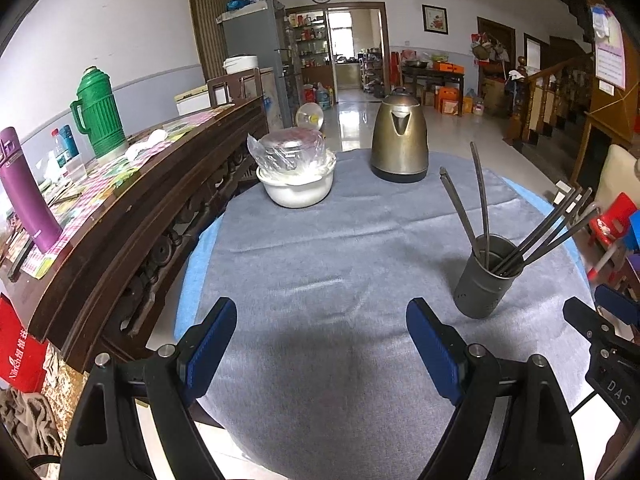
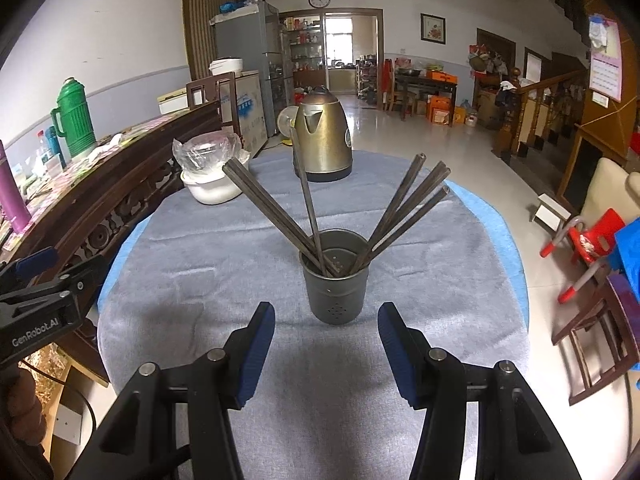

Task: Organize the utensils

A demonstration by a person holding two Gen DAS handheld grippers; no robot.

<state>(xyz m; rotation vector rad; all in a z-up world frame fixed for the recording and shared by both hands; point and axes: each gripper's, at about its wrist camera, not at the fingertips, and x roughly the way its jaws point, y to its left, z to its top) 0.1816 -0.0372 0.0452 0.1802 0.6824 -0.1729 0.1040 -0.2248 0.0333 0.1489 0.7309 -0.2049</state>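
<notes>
Grey metal utensil holder [image 2: 335,280] stands upright at 12 o'clock, just ahead of our right gripper [image 2: 326,354], whose jaws stand apart and empty. Its chopsticks [image 2: 404,212] fan out, long axes leaning toward 10, 12 and 2 o'clock. From our left gripper [image 1: 322,354], wide open and also empty, the holder lies at 2 o'clock, farther off; we judge the right the nearer. A grey cloth [image 2: 224,256] covers the round bench, with kettle [image 2: 324,136] and white bowl [image 2: 208,190] beyond, a tiled room behind.
</notes>
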